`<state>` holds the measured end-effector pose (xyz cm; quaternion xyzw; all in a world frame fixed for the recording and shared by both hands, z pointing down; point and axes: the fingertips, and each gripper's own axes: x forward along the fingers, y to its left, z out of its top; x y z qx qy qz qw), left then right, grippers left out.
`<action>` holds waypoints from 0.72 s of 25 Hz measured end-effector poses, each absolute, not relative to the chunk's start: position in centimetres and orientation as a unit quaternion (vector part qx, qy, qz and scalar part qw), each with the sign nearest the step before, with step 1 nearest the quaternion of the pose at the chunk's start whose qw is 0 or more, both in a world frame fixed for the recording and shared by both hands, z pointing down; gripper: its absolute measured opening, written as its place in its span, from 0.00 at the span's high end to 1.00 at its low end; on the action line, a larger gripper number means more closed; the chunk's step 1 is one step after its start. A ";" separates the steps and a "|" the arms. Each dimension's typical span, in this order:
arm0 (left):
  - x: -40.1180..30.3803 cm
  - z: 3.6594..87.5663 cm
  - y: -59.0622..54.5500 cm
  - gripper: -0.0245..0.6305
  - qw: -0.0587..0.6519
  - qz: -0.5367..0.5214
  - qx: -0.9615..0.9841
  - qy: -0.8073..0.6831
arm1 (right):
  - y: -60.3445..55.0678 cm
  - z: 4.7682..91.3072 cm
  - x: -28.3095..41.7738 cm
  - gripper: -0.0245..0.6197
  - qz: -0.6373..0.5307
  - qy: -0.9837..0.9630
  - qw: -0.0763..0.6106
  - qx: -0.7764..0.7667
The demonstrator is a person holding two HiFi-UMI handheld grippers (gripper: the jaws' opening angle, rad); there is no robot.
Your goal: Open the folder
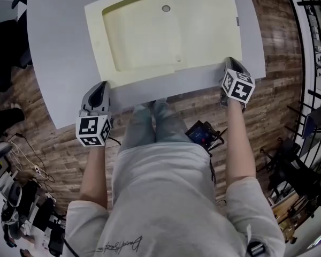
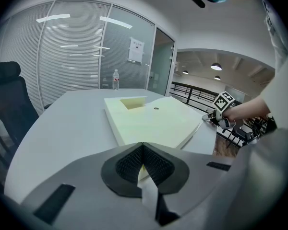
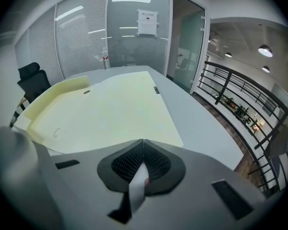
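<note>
Cream-yellow folder (image 1: 166,36) lies flat at upper centre on the grey table (image 1: 59,63), long axis across the frame. We read the right hand-held gripper (image 1: 228,64) as closed on its lower-right corner and the left hand-held gripper (image 1: 103,85) as closed on its lower-left corner.

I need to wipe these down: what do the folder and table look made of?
The folder: likely thin plastic, pale yellow, matte; a rectangular outline shows faintly through it. The table: probably laminate or painted board, plain grey, smooth, no grain showing.
</note>
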<state>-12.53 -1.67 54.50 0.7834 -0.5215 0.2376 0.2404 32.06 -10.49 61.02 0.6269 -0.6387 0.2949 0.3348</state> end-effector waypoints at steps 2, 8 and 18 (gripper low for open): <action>-12.6 54.5 -1.6 0.95 0.243 0.237 0.783 -0.522 | -10.5 61.1 32.1 0.93 0.310 -0.640 0.331 0.621; -12.8 54.5 -1.6 0.95 0.258 0.225 0.779 -0.525 | -10.5 61.1 32.0 0.93 0.334 -0.639 0.327 0.611; -12.8 54.5 -1.7 0.95 0.264 0.227 0.776 -0.527 | -10.6 61.0 31.9 0.93 0.322 -0.642 0.335 0.609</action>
